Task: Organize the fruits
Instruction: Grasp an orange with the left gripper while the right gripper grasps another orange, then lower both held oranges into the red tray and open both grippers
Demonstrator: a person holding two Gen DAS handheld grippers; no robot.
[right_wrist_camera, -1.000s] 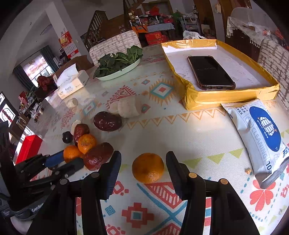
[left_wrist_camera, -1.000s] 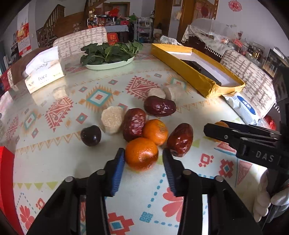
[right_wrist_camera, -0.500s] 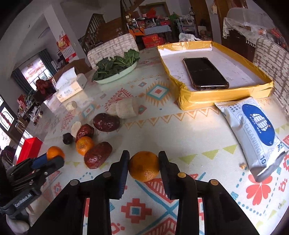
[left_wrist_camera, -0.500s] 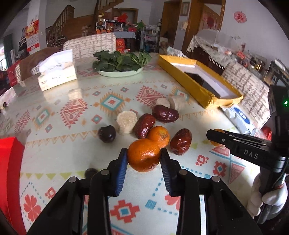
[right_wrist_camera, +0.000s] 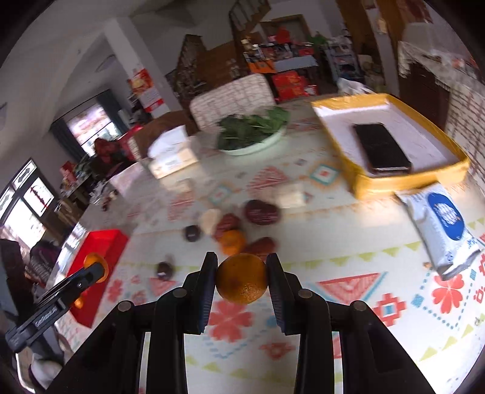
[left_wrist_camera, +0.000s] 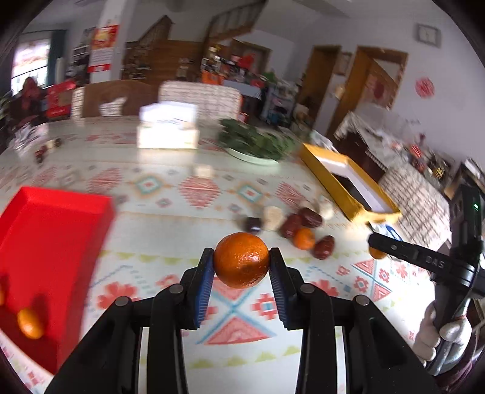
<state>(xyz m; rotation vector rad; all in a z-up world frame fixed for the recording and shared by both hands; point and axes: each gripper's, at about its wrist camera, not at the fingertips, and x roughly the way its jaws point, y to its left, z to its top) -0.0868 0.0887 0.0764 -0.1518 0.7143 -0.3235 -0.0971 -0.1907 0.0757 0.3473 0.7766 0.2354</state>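
In the red tray sits one small orange; the yellow box holds a phone. Both grippers, left gripper and right gripper, each clamp an orange.

Domestic interior. A desk with a geometric-patterned cloth fills the near field. At its far edge stands a chair with a woven back. Beyond rise a wooden staircase and cluttered shelves. Bright windows lie far left; wooden doors and a white wall far right.
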